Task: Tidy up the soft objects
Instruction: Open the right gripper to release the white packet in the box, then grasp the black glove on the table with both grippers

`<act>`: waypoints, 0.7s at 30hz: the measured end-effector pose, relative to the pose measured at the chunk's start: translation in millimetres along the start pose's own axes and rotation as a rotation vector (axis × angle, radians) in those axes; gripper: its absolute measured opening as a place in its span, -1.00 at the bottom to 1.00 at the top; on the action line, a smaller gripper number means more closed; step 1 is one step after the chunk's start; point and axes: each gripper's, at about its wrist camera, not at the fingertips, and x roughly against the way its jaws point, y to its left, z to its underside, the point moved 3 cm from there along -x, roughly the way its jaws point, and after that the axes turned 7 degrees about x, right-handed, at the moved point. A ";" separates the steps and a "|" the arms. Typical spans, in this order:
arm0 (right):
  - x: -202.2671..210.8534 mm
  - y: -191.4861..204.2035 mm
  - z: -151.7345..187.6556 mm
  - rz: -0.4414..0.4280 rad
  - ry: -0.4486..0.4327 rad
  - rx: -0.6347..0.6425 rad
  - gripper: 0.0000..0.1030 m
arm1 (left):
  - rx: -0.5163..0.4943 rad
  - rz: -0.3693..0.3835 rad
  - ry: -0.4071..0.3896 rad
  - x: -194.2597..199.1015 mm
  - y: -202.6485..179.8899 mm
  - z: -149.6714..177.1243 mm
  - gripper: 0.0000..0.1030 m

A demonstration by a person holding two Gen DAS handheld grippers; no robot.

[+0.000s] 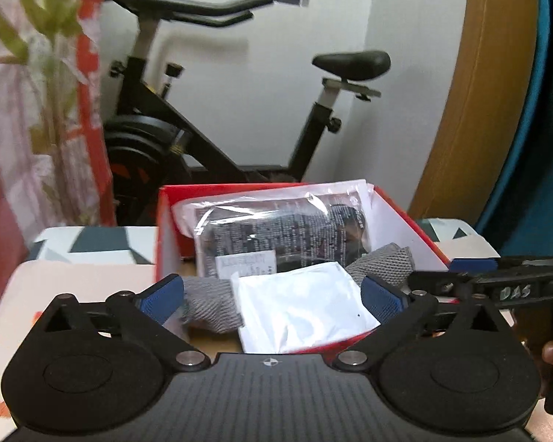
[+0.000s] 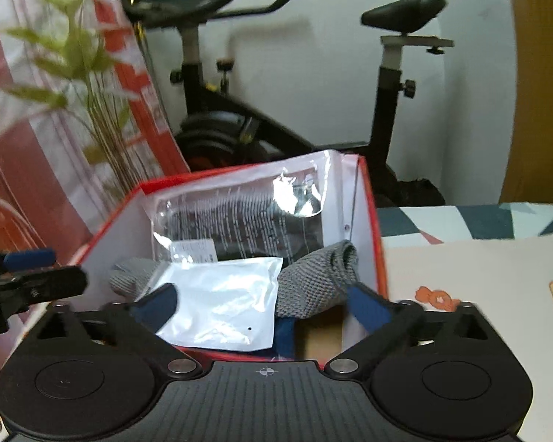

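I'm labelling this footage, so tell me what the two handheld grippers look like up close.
Both are matte black. The left gripper and right gripper each have a ribbed central plate with a small crosshair mark, two round discs at the sides, silver pivot pins, and angled fingers faced with blue textured pads. Seen from the left camera, the right gripper carries a handwritten label, seemingly "DAS".

A patterned tabletop [image 2: 461,221] carries the red box [image 2: 372,221] and a white mat [image 2: 479,276].

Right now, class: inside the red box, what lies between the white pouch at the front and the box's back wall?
In both wrist views, the grey knitted cloth and a clear-wrapped dark package lie behind the white pouch in the red box.
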 end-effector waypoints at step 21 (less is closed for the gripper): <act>50.9 23.7 108.7 -0.019 0.001 0.117 0.99 | 0.072 -0.103 0.037 72.5 13.1 110.1 1.00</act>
